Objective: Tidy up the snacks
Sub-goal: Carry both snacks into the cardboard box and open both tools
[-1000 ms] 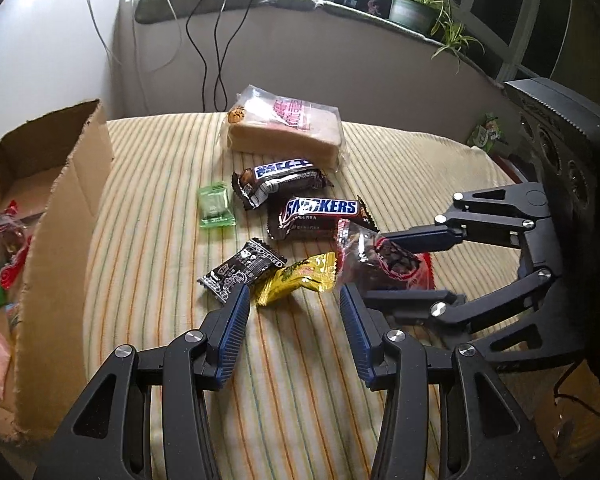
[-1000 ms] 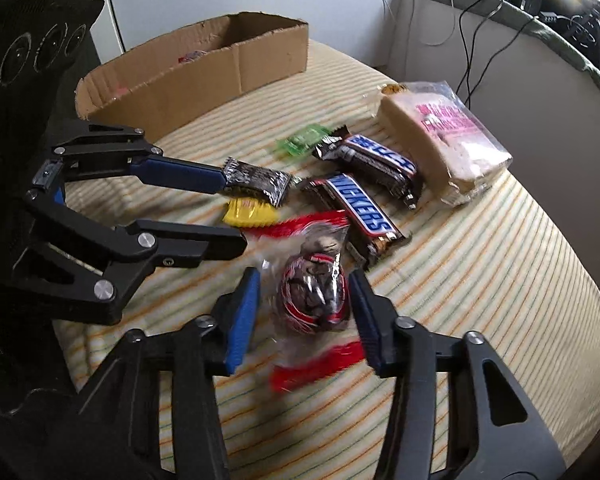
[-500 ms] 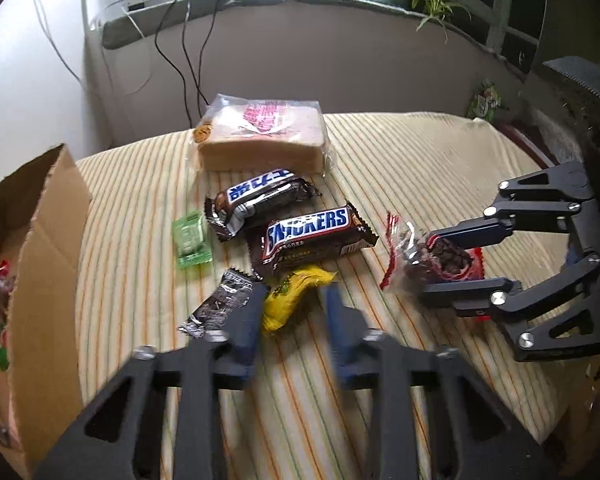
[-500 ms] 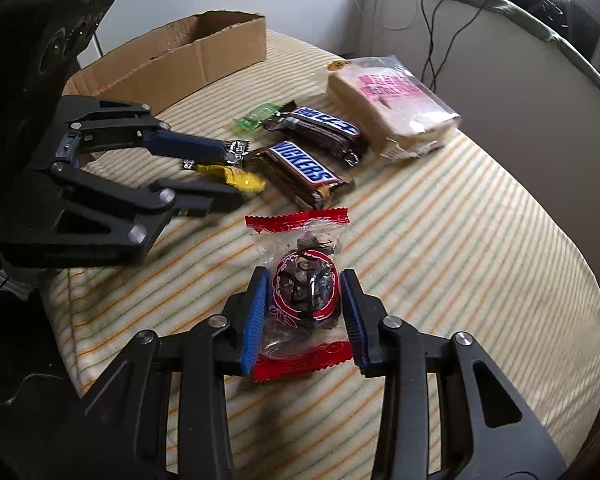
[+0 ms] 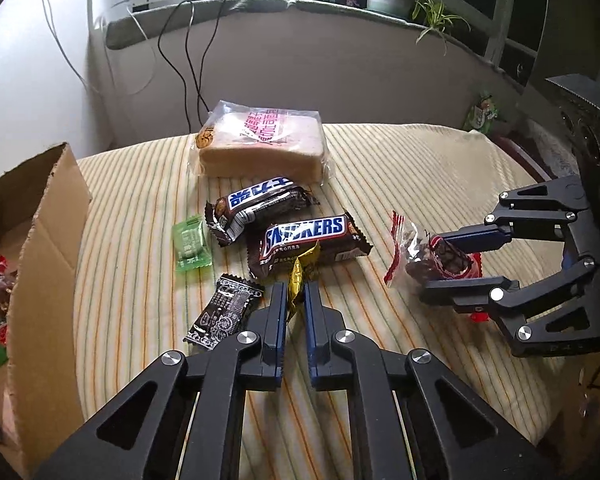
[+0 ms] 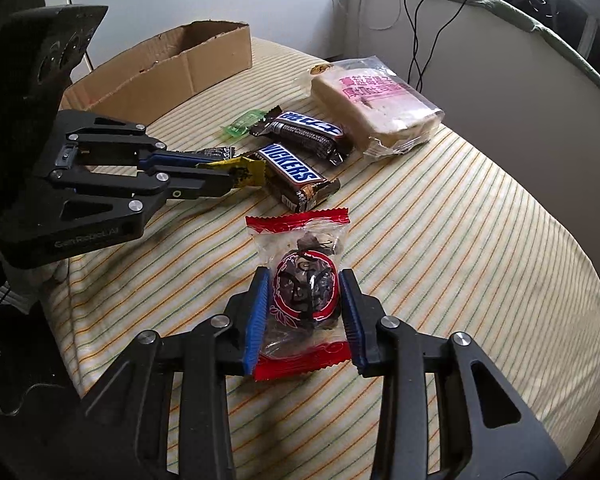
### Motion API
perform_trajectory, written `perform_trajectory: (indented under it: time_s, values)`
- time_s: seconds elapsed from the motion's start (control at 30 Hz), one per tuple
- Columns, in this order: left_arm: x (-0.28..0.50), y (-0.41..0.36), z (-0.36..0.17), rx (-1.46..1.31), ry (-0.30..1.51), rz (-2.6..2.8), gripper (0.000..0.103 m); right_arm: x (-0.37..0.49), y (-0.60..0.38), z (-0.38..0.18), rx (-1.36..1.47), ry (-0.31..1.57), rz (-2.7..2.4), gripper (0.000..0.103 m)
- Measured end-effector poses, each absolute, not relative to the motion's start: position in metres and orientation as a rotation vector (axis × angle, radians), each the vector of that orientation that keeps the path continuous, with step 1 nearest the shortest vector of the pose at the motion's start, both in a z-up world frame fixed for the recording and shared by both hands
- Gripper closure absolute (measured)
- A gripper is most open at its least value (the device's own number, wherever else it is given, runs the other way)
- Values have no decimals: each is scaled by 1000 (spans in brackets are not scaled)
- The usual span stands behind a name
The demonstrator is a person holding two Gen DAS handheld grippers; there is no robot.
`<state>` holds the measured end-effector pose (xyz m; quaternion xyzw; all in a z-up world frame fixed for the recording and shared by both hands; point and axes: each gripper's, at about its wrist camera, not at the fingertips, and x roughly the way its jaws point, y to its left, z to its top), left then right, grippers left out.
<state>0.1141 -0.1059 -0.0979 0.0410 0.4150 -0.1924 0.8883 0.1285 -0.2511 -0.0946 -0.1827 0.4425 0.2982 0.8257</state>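
Snacks lie ahead of both tools; left gripper (image 5: 296, 300) is clamped on the yellow candy (image 5: 300, 276); right gripper (image 6: 304, 312) squeezes the red-edged packet (image 6: 302, 292), Snickers bar (image 6: 296, 172) beyond.

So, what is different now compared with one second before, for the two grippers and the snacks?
The left gripper closed from wide open and now pinches the yellow candy, tipping it up on edge. The right gripper closed onto the red-edged snack bag and drew it away from the Snickers bar. The bread pack, the other chocolate bar, green candy, black packet and cardboard box stayed put.
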Motion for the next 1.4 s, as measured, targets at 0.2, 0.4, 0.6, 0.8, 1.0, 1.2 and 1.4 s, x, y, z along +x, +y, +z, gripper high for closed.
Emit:
perform_trajectory:
  time_s: [0.2,0.4,0.6,0.8,1.0,1.2,1.4]
  values:
    - [102,-98,-82,34,822,-413,96,123,-253,-81,-363,913,615,67]
    - [89,-80,-57,0,761,-397,96,118,-248,-63,-352,877,604,67]
    - [78,-50,-40,-24,708,-344,96,119,-226,-45,-352,837,624,67]
    - [70,-7,-29,-59,669,-268,96,122,-191,-32,-359,804,664,67]
    - [63,37,-24,-82,650,-182,96,126,-148,-27,-367,787,718,67]
    - [57,75,-24,-97,644,-100,96,132,-109,-24,-391,778,772,67]
    - [54,98,-29,-111,648,-62,96,153,-74,-20,-404,774,805,67]
